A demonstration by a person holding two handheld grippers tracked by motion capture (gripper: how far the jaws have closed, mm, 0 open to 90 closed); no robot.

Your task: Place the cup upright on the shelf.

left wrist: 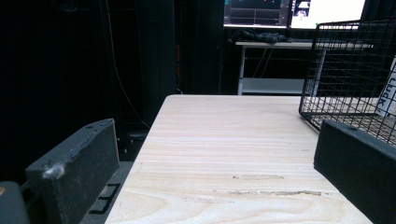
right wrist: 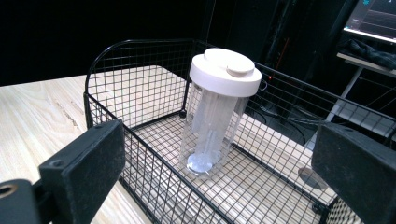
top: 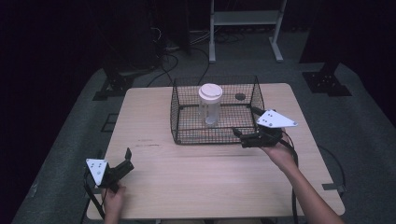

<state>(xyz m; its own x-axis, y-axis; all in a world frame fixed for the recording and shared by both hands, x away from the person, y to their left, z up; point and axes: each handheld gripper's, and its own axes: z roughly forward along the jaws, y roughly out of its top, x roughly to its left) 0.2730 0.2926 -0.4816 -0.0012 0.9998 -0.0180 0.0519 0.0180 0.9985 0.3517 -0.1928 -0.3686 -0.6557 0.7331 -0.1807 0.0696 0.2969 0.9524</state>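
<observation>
The jar stands upright in the basket at the tabletop's far edge. The right gripper, jaws released, hangs over the basket's near right corner, likely approaching; next it must straddle the jar. The left gripper rests open near the left corner

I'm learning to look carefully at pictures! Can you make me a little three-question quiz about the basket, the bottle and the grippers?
1. True or false: the bottle stands upright inside the wire basket.
2. What colour is the bottle's lid? A) white B) red C) green
3. Which hand-held gripper is close to the basket: the left hand-held gripper or the right hand-held gripper?

Key: 1 true. 2 A. 3 the right one, near the basket's front right corner; the left one is over the table's near left corner.
</observation>
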